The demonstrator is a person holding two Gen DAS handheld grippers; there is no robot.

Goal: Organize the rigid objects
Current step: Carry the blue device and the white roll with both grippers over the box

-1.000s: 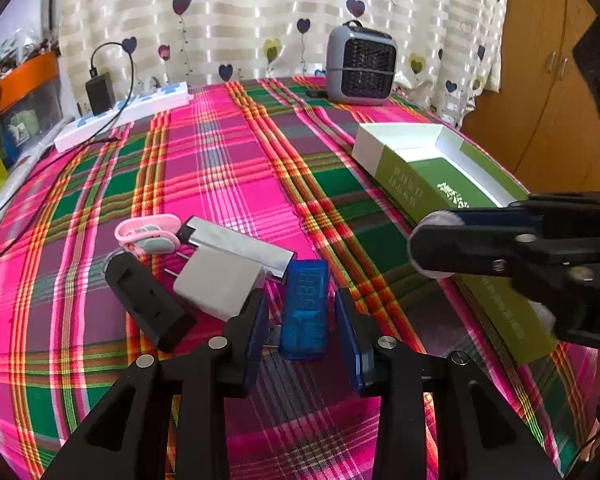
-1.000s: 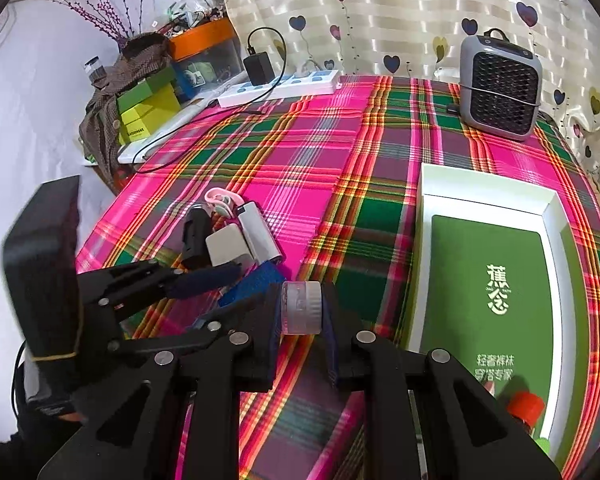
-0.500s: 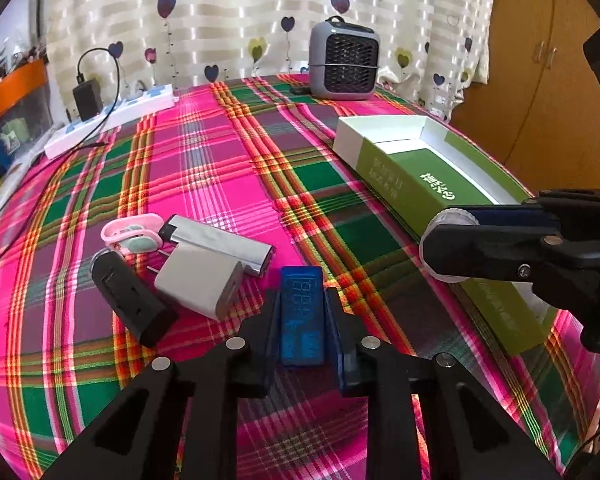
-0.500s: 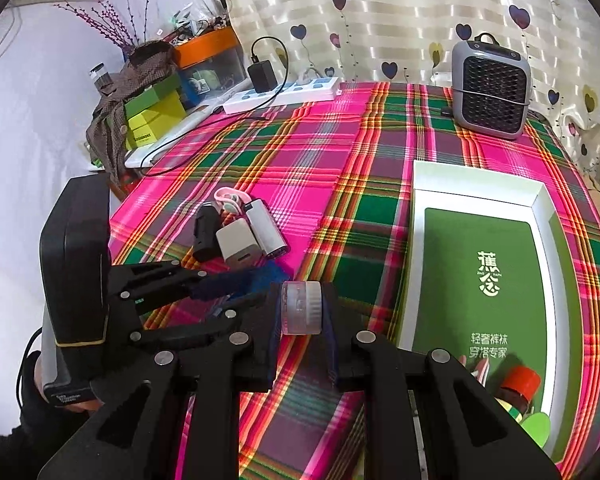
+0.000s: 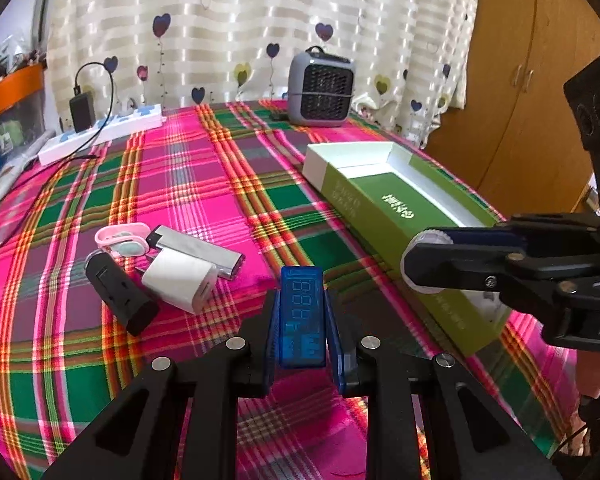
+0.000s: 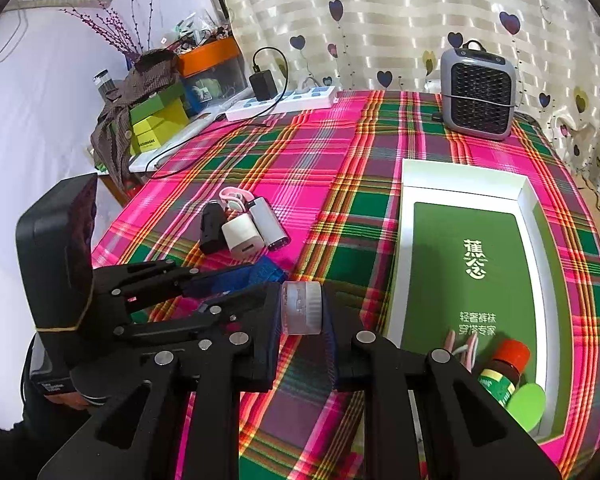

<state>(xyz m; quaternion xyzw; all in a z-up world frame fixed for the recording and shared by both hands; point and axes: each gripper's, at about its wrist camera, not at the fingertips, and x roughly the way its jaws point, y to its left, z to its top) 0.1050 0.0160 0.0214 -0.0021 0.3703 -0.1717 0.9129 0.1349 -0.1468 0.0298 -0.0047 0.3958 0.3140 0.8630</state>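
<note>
My left gripper [image 5: 302, 320] is shut on a translucent blue USB meter [image 5: 302, 312] and holds it above the plaid cloth. My right gripper [image 6: 302, 314] is shut on a small clear round jar [image 6: 301, 309], also lifted; it shows at the right of the left wrist view [image 5: 428, 260]. A white charger [image 5: 180, 286], a black block [image 5: 118, 294], a silver power bank [image 5: 198, 250] and a pink clip [image 5: 122, 236] lie together on the cloth. The open green-and-white box [image 6: 404, 240] lies to the right, holding a brown bottle with a red cap [image 6: 504, 372].
A grey fan heater [image 5: 320, 94] stands at the table's back. A white power strip [image 5: 100, 136] with a black adapter and cable lies at the back left. Boxes and clutter [image 6: 160, 116] stand beyond the left edge. A wooden cupboard [image 5: 520, 100] is at right.
My left gripper closed on the blue USB meter and lifted it off the cloth. My right gripper kept holding the jar and rose slightly.
</note>
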